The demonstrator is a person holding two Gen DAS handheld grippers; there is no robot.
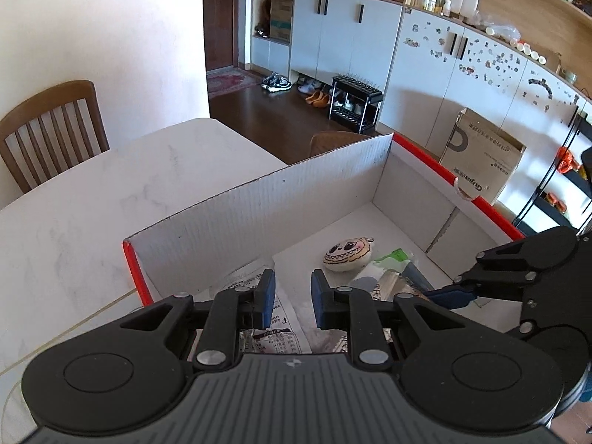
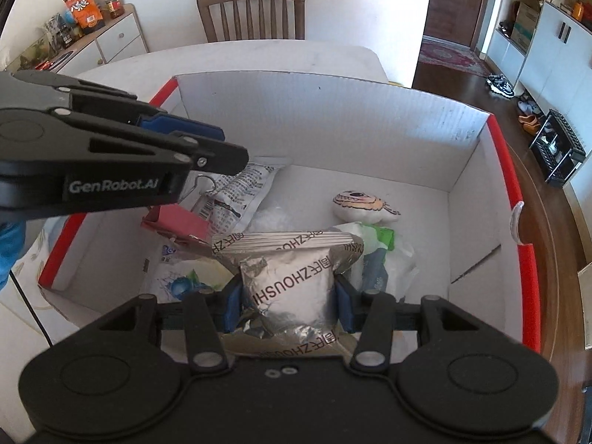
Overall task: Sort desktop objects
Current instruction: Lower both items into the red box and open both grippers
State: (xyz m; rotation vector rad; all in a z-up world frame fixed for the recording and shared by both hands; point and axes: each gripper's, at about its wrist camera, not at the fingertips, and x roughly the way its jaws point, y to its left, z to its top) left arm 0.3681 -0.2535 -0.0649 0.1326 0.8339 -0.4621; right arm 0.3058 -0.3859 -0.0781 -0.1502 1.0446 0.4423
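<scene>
Sorting is looking nearly done: I am clamping my right gripper (image 2: 286,305) on the silver foil pouch (image 2: 292,288) over the near end of the box (image 2: 333,111), where a plush toy (image 2: 364,205) and packets are already lying, while my left gripper (image 1: 292,298) is hovering parted, holding nothing.

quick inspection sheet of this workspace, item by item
surface: white marble-look table, bare beside the box
job's things: white box with red edges holding silver foil pouch, printed packet, cartoon-face plush, red folded piece, green-white bags
clutter: nothing seen outside the box
grippers: right claw shut on the pouch; left claw open, empty, above the box
cables: thin dark cord at the box's left
surroundings: wooden chair, cabinets, shoe rack
</scene>
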